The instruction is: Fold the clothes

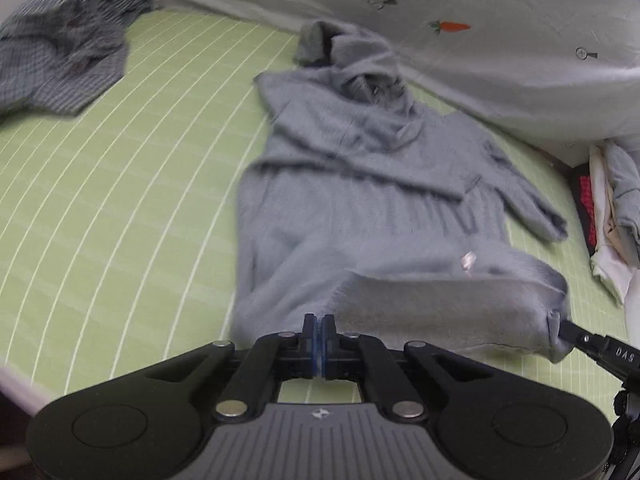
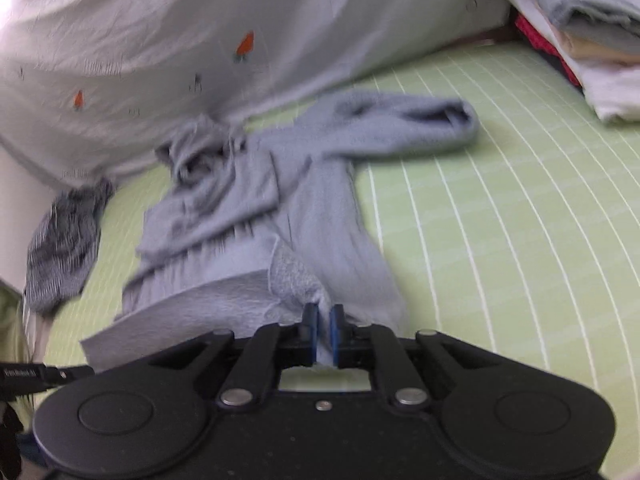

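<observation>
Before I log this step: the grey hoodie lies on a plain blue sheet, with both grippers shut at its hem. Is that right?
Not quite. The sheet is light green with a white grid, not plain blue; the left wrist view shows it. The rest holds: the grey hoodie lies on it, and the left gripper and right gripper are shut at its hem.

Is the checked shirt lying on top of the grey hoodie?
No, the checked shirt lies apart from the grey hoodie, with bare green sheet between them.

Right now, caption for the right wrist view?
Right gripper shut on the hem of the grey sweater, lifting it off the green striped sheet.
</observation>
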{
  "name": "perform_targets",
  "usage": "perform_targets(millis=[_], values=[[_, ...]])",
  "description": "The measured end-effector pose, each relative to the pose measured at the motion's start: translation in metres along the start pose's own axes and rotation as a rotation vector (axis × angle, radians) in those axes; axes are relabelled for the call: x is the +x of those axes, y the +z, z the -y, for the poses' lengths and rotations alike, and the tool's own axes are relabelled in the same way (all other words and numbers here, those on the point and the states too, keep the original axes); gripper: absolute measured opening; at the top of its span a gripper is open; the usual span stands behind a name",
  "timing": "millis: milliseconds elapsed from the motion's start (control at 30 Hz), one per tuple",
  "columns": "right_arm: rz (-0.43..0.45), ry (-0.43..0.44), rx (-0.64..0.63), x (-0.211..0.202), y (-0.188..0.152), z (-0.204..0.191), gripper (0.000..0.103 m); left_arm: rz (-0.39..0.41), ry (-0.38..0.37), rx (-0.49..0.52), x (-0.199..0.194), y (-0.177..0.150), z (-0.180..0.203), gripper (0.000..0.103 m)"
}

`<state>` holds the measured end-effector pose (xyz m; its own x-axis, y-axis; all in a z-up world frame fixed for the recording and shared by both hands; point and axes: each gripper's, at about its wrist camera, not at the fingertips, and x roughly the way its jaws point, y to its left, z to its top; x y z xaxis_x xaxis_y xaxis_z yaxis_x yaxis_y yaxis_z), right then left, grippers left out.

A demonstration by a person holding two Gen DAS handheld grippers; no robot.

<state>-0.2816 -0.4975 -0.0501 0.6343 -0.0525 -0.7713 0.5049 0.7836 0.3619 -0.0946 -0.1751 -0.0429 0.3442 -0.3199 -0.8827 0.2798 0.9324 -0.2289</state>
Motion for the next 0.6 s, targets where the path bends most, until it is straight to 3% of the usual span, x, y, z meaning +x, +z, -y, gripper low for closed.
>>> perform_targets(millis=[33, 167, 200, 267, 333, 400, 467, 533, 600], values=[[-0.027, -0.015, 0.000, -0.001, -0.008, 0.004, 0.007, -0.021, 0.048, 0.008, 0.001, -0.011, -0.002, 0.000], [-0.088, -0.049, 0.032, -0.004, -0.029, 0.018, 0.010, -0.074, 0.047, -0.133, 0.002, -0.038, -0.033, 0.005], [-0.089, -0.049, 0.042, -0.006, -0.031, 0.020, 0.015, -0.060, 0.042, -0.166, 0.000, -0.040, -0.039, 0.007], [-0.069, -0.046, 0.063, -0.011, -0.031, 0.023, 0.027, -0.024, 0.068, -0.177, -0.005, -0.038, -0.042, 0.024], [-0.029, -0.043, 0.098, -0.016, -0.029, 0.025, 0.048, 0.012, 0.102, -0.183, -0.007, -0.032, -0.040, 0.030], [0.002, -0.038, 0.126, -0.016, -0.025, 0.027, 0.058, 0.030, 0.101, -0.209, -0.004, -0.024, -0.038, 0.039], [0.027, -0.032, 0.149, -0.014, -0.021, 0.027, 0.069, 0.035, 0.083, -0.230, 0.002, -0.018, -0.036, 0.055], [0.045, -0.034, 0.160, -0.009, -0.016, 0.026, 0.082, 0.041, 0.064, -0.251, 0.008, -0.012, -0.034, 0.062], [0.026, -0.067, 0.113, 0.005, -0.013, 0.022, 0.083, 0.014, 0.082, -0.222, 0.021, -0.011, -0.027, 0.062]])
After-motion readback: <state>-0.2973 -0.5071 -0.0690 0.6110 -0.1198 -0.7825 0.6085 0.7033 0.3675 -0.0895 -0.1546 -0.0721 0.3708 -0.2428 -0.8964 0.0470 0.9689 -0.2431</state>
